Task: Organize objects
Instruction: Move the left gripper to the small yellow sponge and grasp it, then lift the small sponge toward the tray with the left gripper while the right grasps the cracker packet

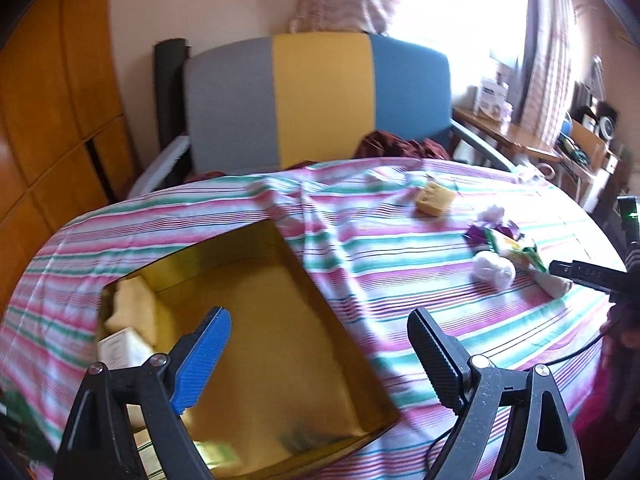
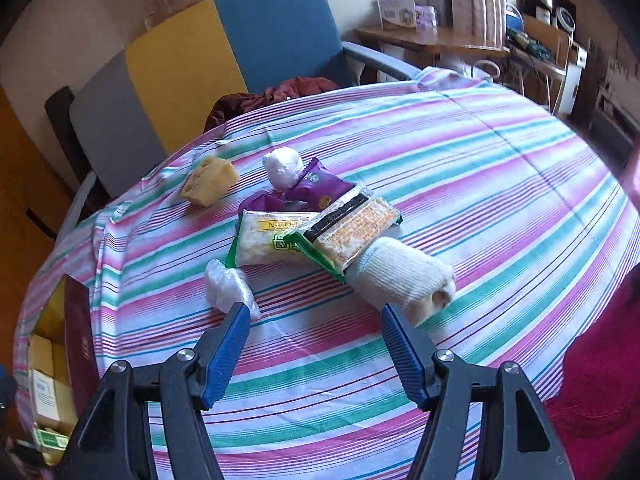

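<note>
Striped cloth [image 2: 460,168] covers the tabletop, with a grey, yellow and blue chair [image 1: 320,100] behind it. At the left sits a gold-lined box [image 1: 280,320], already holding a few packets in its near corner, so it looks like the collecting place. The left gripper [image 1: 320,344] hovers over it, fingers spread and empty. Well apart to the right lie the loose things in a cluster: a rolled sock [image 2: 404,276], two green-edged snack packs [image 2: 320,236], a purple pack [image 2: 316,184], two white wrapped lumps and a yellow cake [image 2: 208,184]. The right gripper [image 2: 312,328] points at the cluster, fingers parted and empty, probably lining up a pick.
</note>
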The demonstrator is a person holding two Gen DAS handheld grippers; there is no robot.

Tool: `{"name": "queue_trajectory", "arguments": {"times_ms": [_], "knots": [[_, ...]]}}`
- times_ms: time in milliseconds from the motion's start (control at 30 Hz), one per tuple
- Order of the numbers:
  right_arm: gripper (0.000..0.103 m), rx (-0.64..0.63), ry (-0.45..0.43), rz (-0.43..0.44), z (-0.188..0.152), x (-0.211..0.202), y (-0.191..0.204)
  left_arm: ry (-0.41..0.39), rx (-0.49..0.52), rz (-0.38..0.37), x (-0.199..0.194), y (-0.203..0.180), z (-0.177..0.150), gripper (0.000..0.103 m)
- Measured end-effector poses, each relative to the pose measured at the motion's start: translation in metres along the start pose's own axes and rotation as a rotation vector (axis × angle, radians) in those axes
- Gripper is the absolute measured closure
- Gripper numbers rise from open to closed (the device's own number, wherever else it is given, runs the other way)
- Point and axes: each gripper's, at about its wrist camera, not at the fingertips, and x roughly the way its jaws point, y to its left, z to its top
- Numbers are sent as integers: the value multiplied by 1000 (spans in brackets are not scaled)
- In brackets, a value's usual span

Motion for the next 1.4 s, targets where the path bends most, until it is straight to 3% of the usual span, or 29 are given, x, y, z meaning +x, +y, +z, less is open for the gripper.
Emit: {"name": "queue_trajectory", "arguments": {"times_ms": [200, 567, 1033, 1233, 1267, 1300, 1333, 1400], "knots": [[34, 35, 3, 54, 0, -1, -5, 111, -28, -111, 41, -35, 30, 13], [34, 85, 39, 148, -1, 2, -11, 189, 78, -118, 136, -111, 88, 13], [34, 161, 109, 224, -2, 15, -23, 173, 335, -89, 261, -183, 135, 13], [34, 182, 127, 237, -2, 19, -25, 177, 375, -87, 296, -191, 142, 13], [34, 184, 130, 236, -2, 19, -26, 186, 373, -102, 299, -191, 142, 23], [34, 185, 131, 236, -2, 19, -26, 202, 369, -128, 303, -191, 142, 39], [34, 186, 131, 236, -2, 19, -26, 220, 361, -161, 303, -193, 140, 44], [34, 187, 129, 234, -2, 19, -27, 199, 362, -151, 296, -194, 136, 47]]}}
